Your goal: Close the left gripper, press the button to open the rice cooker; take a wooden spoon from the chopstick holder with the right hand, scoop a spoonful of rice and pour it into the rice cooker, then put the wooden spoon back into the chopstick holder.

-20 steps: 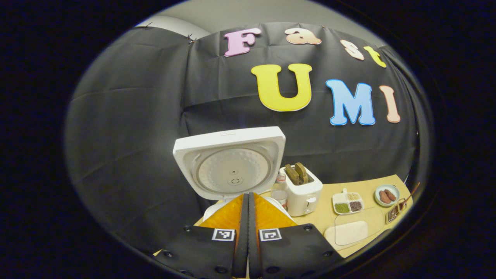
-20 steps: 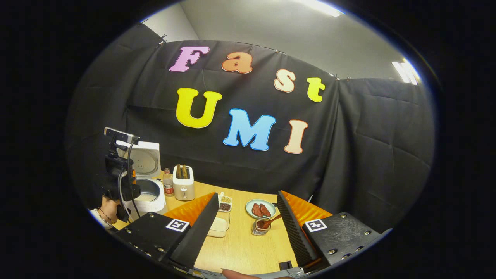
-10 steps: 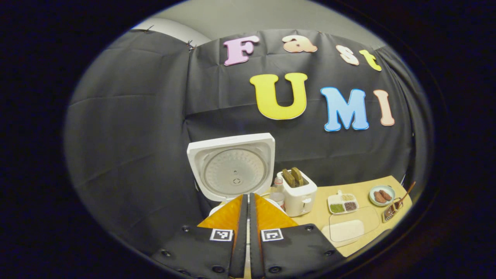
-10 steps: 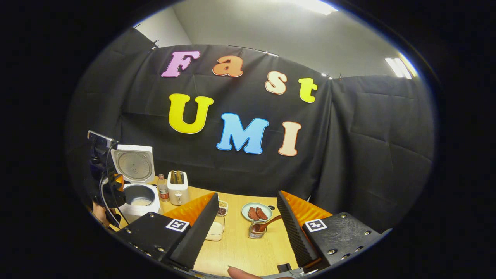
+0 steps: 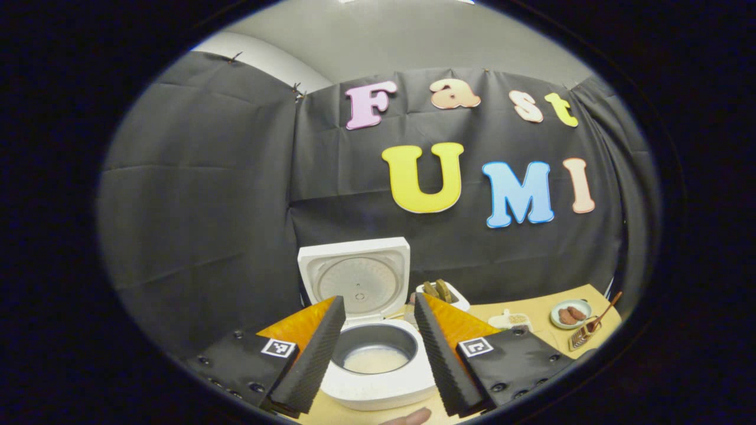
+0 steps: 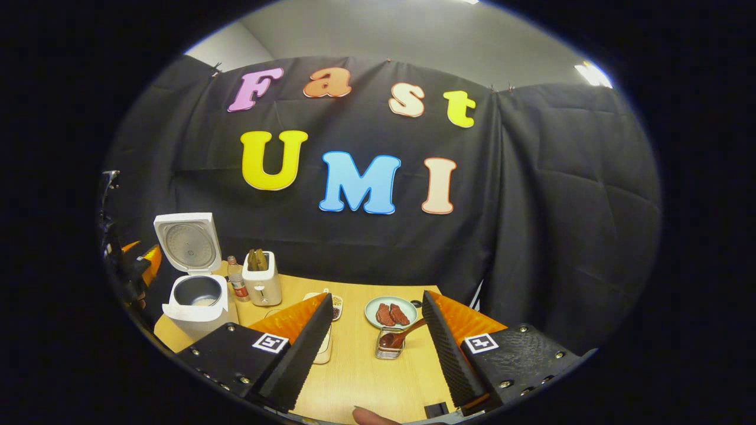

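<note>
Two grippers hang with jaws apart and empty: the right gripper [image 6: 378, 348] faces the wooden spoon [image 6: 403, 336], its handle slanting up to the right from the chopstick holder [image 6: 387, 347], while the left gripper [image 5: 378, 348] frames the open rice cooker [image 5: 378, 360].

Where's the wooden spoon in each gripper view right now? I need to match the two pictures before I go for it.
Left gripper view: wooden spoon at the far right edge, slanting up out of the chopstick holder, beside the plate.
Right gripper view: wooden spoon low in the middle, between the open right gripper fingers, resting in the chopstick holder.
Shared landmark: the open rice cooker.
</note>
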`<state>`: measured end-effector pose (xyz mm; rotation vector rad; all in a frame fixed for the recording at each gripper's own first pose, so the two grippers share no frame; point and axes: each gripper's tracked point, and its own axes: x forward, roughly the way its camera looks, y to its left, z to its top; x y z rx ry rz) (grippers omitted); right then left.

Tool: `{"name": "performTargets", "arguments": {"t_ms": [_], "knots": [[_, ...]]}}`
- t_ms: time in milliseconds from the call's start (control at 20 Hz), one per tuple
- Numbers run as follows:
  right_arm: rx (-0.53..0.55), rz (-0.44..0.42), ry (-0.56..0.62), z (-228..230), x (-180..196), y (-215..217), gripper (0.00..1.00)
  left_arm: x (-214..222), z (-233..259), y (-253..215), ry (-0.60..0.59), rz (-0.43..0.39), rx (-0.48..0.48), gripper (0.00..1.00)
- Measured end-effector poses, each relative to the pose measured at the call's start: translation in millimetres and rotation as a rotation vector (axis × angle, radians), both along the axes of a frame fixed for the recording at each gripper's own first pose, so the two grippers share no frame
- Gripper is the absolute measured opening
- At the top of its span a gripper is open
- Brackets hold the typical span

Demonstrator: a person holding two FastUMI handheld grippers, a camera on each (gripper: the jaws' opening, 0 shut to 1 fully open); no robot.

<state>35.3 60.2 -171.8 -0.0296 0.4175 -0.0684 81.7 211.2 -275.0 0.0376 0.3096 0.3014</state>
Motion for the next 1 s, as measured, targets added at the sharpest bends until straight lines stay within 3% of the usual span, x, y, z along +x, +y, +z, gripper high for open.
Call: {"name": "performTargets", "arguments": {"t_ms": [50,150,350,600,750,950,1000], "knots": [[0.029,-0.007,0.008,-8.9,6.6,-9.8,0.93,-4.9,8.4,-8.5,-0.019,-0.002,-0.005,0.89],[0.041,-0.014,0.017,-27.2,20.5,-31.2,0.93,-11.9,21.2,-26.5,-0.043,0.003,-0.024,0.92],[0.013,-0.004,0.015,-63.4,50.9,-69.8,0.93,-24.6,29.6,-52.4,-0.028,0.042,-0.049,0.92],[0.063,-0.003,0.063,-140.9,87.1,-104.6,0.93,-41.1,44.2,-77.7,0.007,0.117,-0.039,0.93],[0.181,-0.059,0.133,-205.1,104.3,-119.9,0.93,-55.9,42.7,-96.4,0.068,0.149,-0.054,0.93],[0.323,-0.151,0.235,-281.2,126.1,-128.4,0.94,-74.1,31.0,-119.7,0.166,0.129,-0.038,0.93],[0.353,-0.166,0.243,-292.6,132.4,-127.5,0.87,-78.9,28.0,-122.9,0.192,0.123,-0.029,0.94]]}}
